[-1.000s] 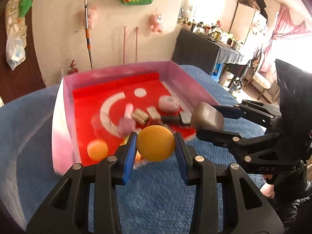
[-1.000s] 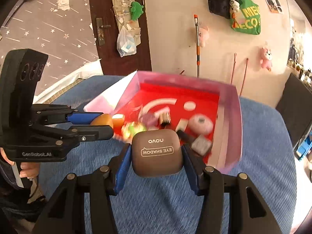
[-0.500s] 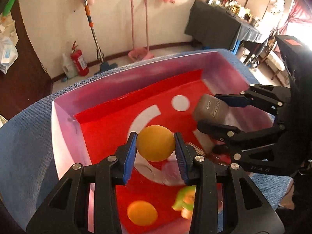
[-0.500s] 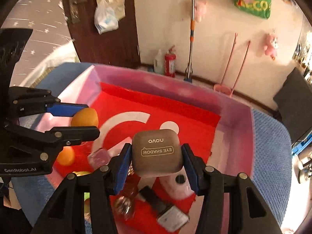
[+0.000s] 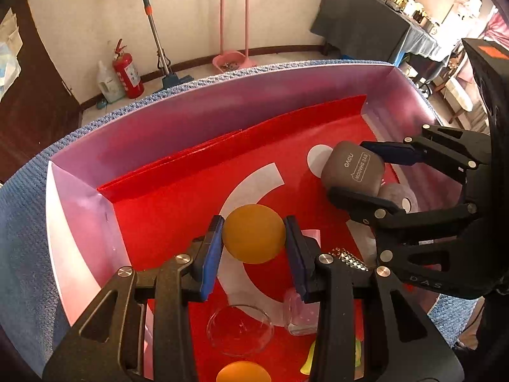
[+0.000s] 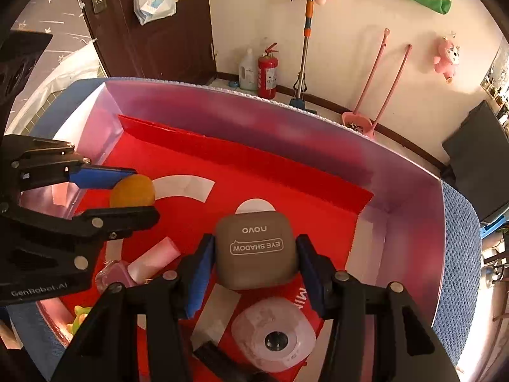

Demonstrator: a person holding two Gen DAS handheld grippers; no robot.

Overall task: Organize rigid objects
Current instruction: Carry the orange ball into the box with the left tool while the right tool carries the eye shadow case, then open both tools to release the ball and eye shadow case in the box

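Fire extinguisher (image 6: pixel 267 70), dustpan (image 6: pixel 358 127) against the wall.

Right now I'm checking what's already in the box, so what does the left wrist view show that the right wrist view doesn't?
Only the left wrist view: a clear glass dish, a small clear bottle, a studded silver piece and a second orange ball at the bottom edge.

Only the right wrist view: a pink tube, a pink-lidded jar and a black stick.

Both: the left gripper shut on the orange ball, the right gripper shut on the eye shadow case, the pale round compact and the red-floored box.
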